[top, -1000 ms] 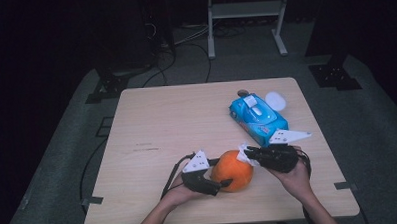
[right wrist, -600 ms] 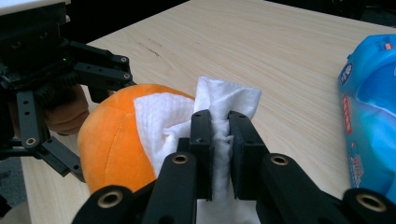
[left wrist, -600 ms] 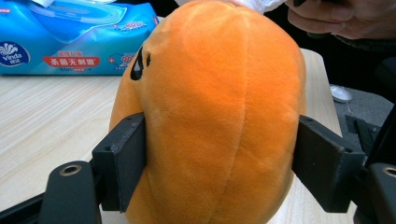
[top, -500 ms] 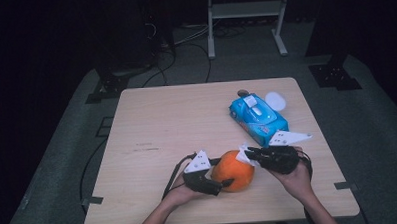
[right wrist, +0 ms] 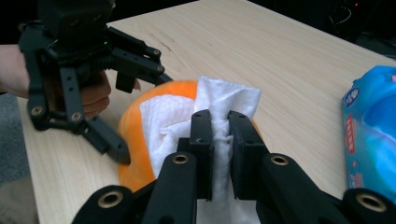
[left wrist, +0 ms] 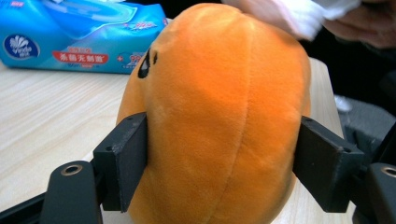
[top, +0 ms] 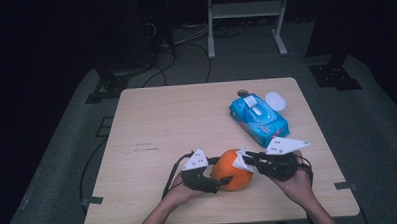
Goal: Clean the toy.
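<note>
Near the front edge of the wooden table point(top: 152, 123), the orange plush toy point(top: 232, 170) sits clamped between the jaws of the left gripper point(top: 220, 179), which reaches in level from the left. From the right, the right gripper point(top: 246, 159) pinches a white wipe point(right wrist: 212, 109) against the toy's top.

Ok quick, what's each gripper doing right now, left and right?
Left gripper: closed on the orange plush toy, one jaw on each side.
Right gripper: closed on a white wipe, which lies against the toy.
</note>
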Demonstrator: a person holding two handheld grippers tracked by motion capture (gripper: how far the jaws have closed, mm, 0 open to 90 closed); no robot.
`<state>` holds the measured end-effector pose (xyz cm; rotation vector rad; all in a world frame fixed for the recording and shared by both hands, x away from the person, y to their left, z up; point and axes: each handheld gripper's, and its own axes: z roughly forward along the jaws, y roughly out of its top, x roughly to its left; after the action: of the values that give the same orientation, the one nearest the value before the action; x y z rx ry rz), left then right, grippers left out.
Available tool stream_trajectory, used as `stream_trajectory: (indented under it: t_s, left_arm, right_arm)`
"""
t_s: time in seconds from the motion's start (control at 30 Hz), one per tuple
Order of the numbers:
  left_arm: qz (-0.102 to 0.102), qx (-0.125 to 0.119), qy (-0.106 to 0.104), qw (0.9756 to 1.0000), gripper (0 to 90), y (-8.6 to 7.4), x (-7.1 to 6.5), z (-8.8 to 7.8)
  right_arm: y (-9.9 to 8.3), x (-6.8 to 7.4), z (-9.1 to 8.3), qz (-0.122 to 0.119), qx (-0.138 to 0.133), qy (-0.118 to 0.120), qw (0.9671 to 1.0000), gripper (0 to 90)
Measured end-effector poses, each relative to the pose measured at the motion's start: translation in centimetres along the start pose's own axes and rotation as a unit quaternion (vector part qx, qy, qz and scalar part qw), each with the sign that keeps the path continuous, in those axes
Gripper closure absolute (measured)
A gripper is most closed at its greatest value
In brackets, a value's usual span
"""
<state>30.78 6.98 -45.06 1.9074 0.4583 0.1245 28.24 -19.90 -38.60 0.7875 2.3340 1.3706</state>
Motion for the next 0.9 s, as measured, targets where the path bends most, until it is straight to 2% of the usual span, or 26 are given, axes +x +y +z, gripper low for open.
stream_trajectory:
  t_s: [0.07,0.2,0.27,0.33,0.5,0.57,0.67,0.77,0.87,0.9]
  left_arm:
    - [-0.014,0.001,0.000,0.9999,24.7,0.0,0.2,0.0]
    - [-0.060,-0.010,0.006,0.9982,24.8,0.0,0.9,-0.3]
    - [-0.061,-0.010,0.004,0.9981,24.8,-0.1,1.0,-0.3]
    - [-0.059,-0.010,0.004,0.9982,24.7,0.0,0.8,-0.3]
    - [-0.030,-0.004,0.010,0.9995,24.6,0.3,0.1,0.0]
    - [-0.015,0.001,0.016,0.9998,24.6,0.4,-0.4,0.4]
    - [0.011,0.008,0.018,0.9997,24.5,0.6,-0.9,0.6]
    - [0.033,0.006,0.015,0.9993,22.4,0.6,-1.3,0.8]
    - [0.045,-0.004,0.009,0.9989,16.5,0.1,-1.0,0.6]
    - [0.051,-0.005,0.009,0.9987,14.8,0.0,-0.9,0.6]
  right_arm:
    - [-0.1,0.2,-0.1,0.003,0.000,0.005,1.0000,80.2]
    - [0.3,1.6,0.1,-0.020,0.006,0.026,0.9994,80.1]
    - [0.4,2.2,0.4,-0.039,0.013,0.021,0.9989,80.0]
    - [0.3,1.7,0.4,-0.030,0.011,0.023,0.9992,80.0]
    - [-0.1,-0.2,-0.2,0.002,0.006,-0.003,1.0000,79.9]
    - [-0.2,-0.6,-0.1,0.014,0.001,-0.002,0.9999,79.9]
    - [0.5,0.2,0.1,0.003,-0.007,0.003,1.0000,80.0]
    - [1.2,1.0,0.2,-0.017,-0.011,0.006,0.9998,80.1]
    - [1.0,0.9,0.6,-0.017,-0.004,0.005,0.9998,80.1]
    - [0.8,0.6,0.6,-0.009,-0.004,0.007,0.9999,80.1]
